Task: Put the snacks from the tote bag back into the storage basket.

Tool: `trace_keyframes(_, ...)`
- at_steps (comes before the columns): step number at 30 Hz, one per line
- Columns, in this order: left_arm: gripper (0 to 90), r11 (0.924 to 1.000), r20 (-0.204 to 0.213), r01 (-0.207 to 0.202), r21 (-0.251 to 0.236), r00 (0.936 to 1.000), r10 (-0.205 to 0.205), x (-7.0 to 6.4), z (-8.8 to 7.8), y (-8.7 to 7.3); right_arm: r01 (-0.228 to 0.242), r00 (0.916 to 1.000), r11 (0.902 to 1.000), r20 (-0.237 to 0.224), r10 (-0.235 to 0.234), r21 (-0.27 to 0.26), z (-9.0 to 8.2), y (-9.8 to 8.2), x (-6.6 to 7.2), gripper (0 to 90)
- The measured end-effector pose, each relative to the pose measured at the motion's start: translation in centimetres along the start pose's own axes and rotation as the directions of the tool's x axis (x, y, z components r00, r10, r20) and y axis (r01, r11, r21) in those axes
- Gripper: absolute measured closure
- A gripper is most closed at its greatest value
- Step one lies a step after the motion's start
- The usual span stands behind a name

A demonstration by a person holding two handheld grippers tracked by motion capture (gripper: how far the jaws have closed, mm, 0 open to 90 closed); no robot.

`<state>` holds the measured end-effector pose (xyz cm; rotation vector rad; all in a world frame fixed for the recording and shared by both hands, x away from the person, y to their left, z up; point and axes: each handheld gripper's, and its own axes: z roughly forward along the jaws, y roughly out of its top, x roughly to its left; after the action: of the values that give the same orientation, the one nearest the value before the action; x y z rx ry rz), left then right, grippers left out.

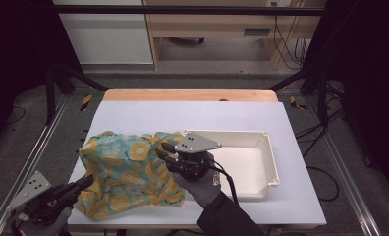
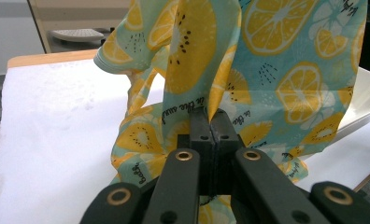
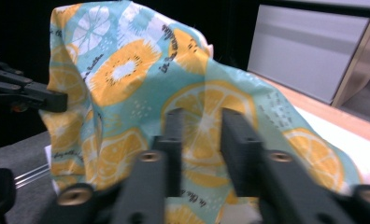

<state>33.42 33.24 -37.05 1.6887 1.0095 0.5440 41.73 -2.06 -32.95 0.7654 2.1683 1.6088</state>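
Cloth (image 1: 126, 172), teal with yellow citrus print, lies bunched on the white table (image 1: 192, 118), just left of the tray (image 1: 273, 167); its right edge reaches the tray's near-left corner. The tray is white, shallow and rectangular, on the table's right half. Left gripper (image 1: 87, 182) sits well left of the tray, at the table's near-left corner, jaws pressed together on the cloth's left edge; in the left gripper view (image 2: 210, 122) the pads meet with a fold of fabric pinched between them and the cloth rising above. Right gripper (image 1: 165, 150) is at the tray's left wall, over the cloth's upper right part, held by a gloved hand (image 1: 202, 184) in a dark sleeve. In the right gripper view (image 3: 202, 140) its jaws stand a narrow gap apart, with cloth (image 3: 141, 84) draped behind and between them; the picture is blurred, and no pad is seen pressing on fabric. The left gripper's jaw tip (image 3: 43, 98) shows at that view's left, touching the cloth's edge. The cloth hangs tented between the two grippers.
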Motion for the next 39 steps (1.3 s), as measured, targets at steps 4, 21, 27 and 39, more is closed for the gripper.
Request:
trace_keyframes(4, 89.7, 1.0, 0.0, -0.001, 0.0, 1.0, 0.001, 0.0, 0.0, 0.0, -0.006, 0.9999, 1.0, -0.008, 0.006, -0.005, -0.4, 0.0, 0.1, 90.0)
trace_keyframes(21, 89.6, 1.0, -0.001, -0.003, 0.0, 1.0, 0.003, 0.0, 0.0, 0.0, 0.009, 0.9984, 0.9999, -0.055, -0.008, 0.005, 0.7, 0.4, 3.2, 81.3)
trace_keyframes(27, 86.7, 0.9999, -0.003, 0.005, -0.012, 1.0, -0.005, 0.0, -0.1, 0.0, 0.013, 0.9965, 0.9998, -0.083, -0.012, 0.013, 0.6, 0.2, 3.2, 90.0)
trace_keyframes(39, 56.0, 0.9953, -0.035, -0.013, -0.096, 0.9993, 0.01, -0.6, -1.8, 1.8, 0.014, 0.9937, 0.9969, -0.112, -0.006, 0.078, 1.2, -1.6, 3.2, 90.0)
